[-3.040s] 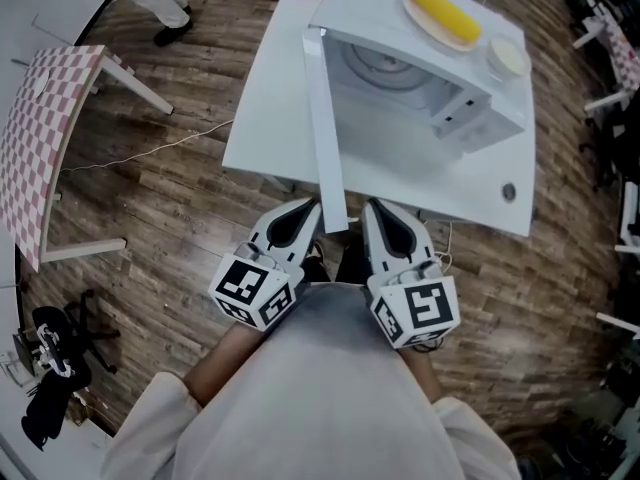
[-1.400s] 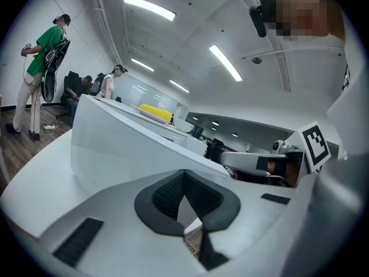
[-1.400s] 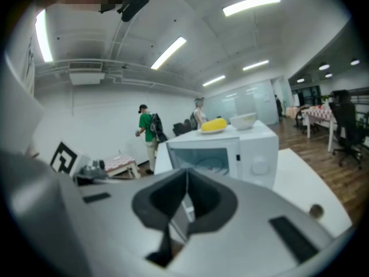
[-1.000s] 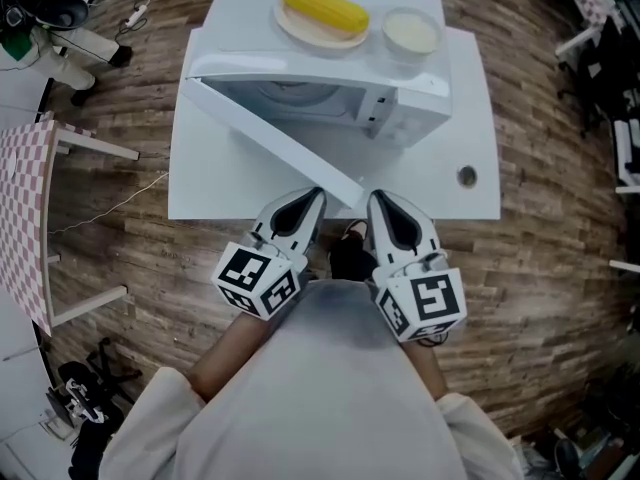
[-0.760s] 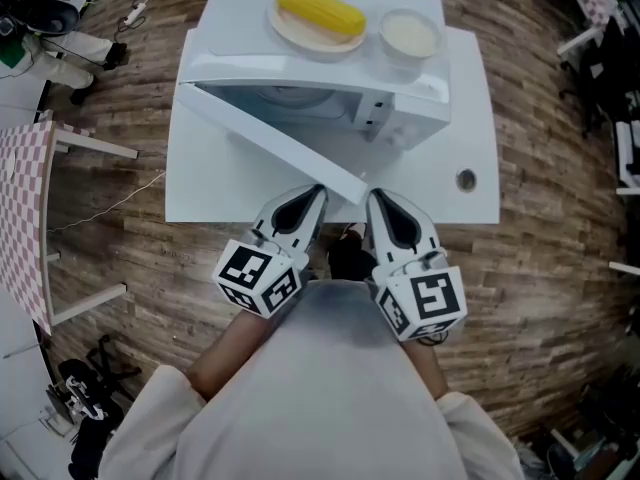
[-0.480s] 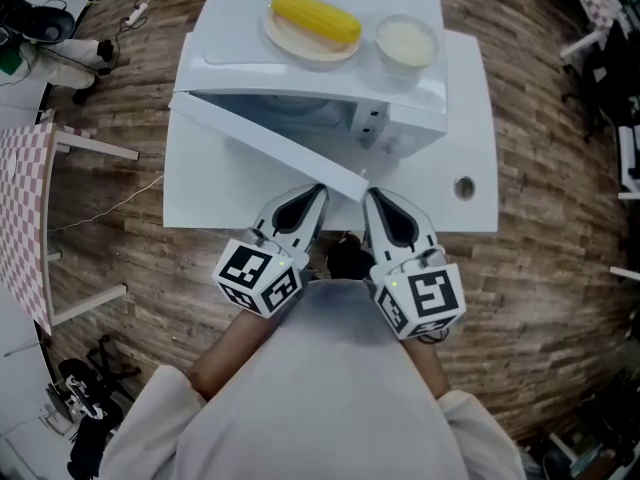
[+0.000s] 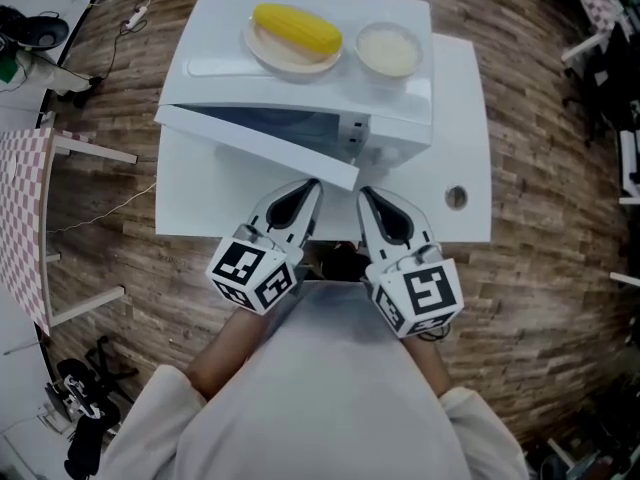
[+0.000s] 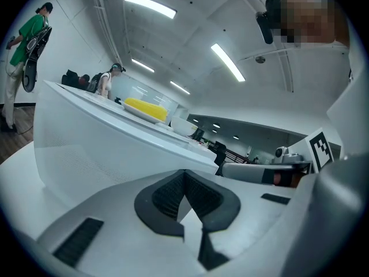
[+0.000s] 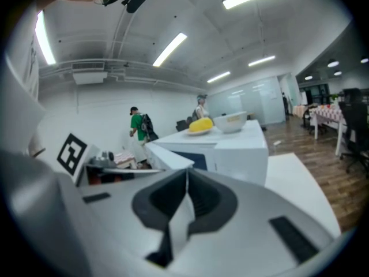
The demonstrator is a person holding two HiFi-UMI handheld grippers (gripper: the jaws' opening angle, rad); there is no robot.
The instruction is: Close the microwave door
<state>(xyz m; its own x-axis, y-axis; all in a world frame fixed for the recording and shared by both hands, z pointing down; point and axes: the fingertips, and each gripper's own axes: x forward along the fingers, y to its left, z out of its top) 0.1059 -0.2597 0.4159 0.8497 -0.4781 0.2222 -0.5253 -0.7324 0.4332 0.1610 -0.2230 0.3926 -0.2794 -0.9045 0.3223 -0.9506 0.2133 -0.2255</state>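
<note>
— White door (image 7: 255, 143) stands ajar on the microwave (image 7: 400, 118), its free edge just by my left gripper (image 7: 312, 184). I can't tell if they touch.
— Why are the jaws together?
— Both pairs are closed on nothing, because I reckon a blunt tip pushes best. The right gripper (image 7: 362, 190) flanks it.
— Risks?
— Corn (image 7: 295, 28) and bowl (image 7: 388, 50) sit on top, so I'd push gently.

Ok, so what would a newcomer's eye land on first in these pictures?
The white microwave on the white table, its door ajar and angled out toward the person. On its top, a bright yellow corn cob on a plate sits beside a white bowl. Low in the head view, the left gripper and right gripper, both shut and empty, point at the door's free edge.
</note>
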